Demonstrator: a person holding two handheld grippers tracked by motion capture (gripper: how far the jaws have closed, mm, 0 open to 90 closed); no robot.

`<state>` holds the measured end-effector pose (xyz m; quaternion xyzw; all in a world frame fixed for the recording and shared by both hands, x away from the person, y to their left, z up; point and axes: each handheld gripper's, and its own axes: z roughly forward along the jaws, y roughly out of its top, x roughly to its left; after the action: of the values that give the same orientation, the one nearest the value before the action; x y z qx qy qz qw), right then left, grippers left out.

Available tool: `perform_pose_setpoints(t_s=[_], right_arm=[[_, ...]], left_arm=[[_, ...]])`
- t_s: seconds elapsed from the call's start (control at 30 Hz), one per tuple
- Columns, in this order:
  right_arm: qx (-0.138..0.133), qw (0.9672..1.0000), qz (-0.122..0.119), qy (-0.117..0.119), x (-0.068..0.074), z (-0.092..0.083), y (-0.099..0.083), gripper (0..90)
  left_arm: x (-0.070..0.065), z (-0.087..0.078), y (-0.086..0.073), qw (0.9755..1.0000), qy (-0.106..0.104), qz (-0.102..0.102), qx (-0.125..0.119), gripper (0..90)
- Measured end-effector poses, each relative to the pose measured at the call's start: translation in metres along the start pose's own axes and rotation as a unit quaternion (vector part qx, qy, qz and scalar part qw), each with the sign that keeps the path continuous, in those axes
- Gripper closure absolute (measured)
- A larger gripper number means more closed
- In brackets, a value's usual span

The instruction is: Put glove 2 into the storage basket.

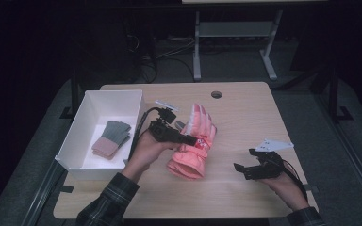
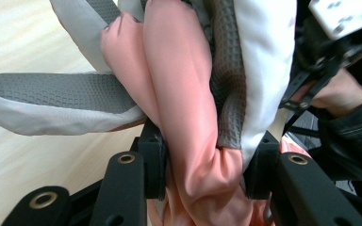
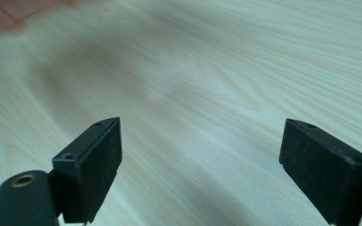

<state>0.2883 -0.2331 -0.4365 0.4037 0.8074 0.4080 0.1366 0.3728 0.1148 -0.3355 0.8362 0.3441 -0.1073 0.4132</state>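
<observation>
High view: a light wood-grain table (image 1: 245, 113) with rounded corners and a round cable hole (image 1: 216, 94) near its far edge. A white rectangular bin (image 1: 87, 123) sits at the table's left edge, its near corner slightly overhanging; inside lies a folded pair of knit gloves (image 1: 112, 139), grey with pinkish cuffs. The far-right quarter of the tabletop and the near strip between the two forearms are bare, open room.

The left gripper (image 1: 188, 139) is clenched on a padded pink ski glove (image 1: 193, 141), which stands near the table's centre, cuff resting on the wood and fingers pointing up and away. Left gripper view: both black pads press into bunched, smooth pink fabric (image 2: 188, 117); beside it show white panels and a grey, waffle-textured palm grip (image 2: 56, 92). A small red-and-white mark on the glove's back cannot be read.

The right gripper (image 1: 245, 170) rests released, well apart from the glove, near the right edge. Right gripper view: its flat black pads (image 3: 99, 165) stand wide over bare wood with nothing between them
</observation>
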Motion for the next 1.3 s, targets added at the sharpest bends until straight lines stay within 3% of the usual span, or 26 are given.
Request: perform_pose_setpoints(t_s=[0.37,0.73,0.9,1.1,1.3], right_arm=[[0.002,0.9998,-0.007,-0.016,-0.006,0.001,-0.008,13.3],[0.005,0.9996,-0.016,-0.021,-0.003,0.004,-0.007,13.3],[0.01,0.9996,-0.015,-0.023,-0.002,0.005,-0.007,13.3],[0.013,0.9995,-0.014,-0.024,-0.004,0.006,-0.008,13.3],[0.014,0.9995,-0.011,-0.024,-0.004,0.007,-0.009,13.4]], left_arm=[[0.009,-0.074,0.01,0.999,0.036,-0.007,-0.026,59.2],[0.023,-0.139,-0.008,0.9952,0.077,-0.029,-0.053,59.0],[0.034,-0.167,-0.018,0.9918,0.1,-0.042,-0.068,59.0],[0.055,-0.187,-0.033,0.9882,0.119,-0.062,-0.074,59.0],[0.079,-0.189,-0.047,0.984,0.145,-0.082,-0.064,59.0]])
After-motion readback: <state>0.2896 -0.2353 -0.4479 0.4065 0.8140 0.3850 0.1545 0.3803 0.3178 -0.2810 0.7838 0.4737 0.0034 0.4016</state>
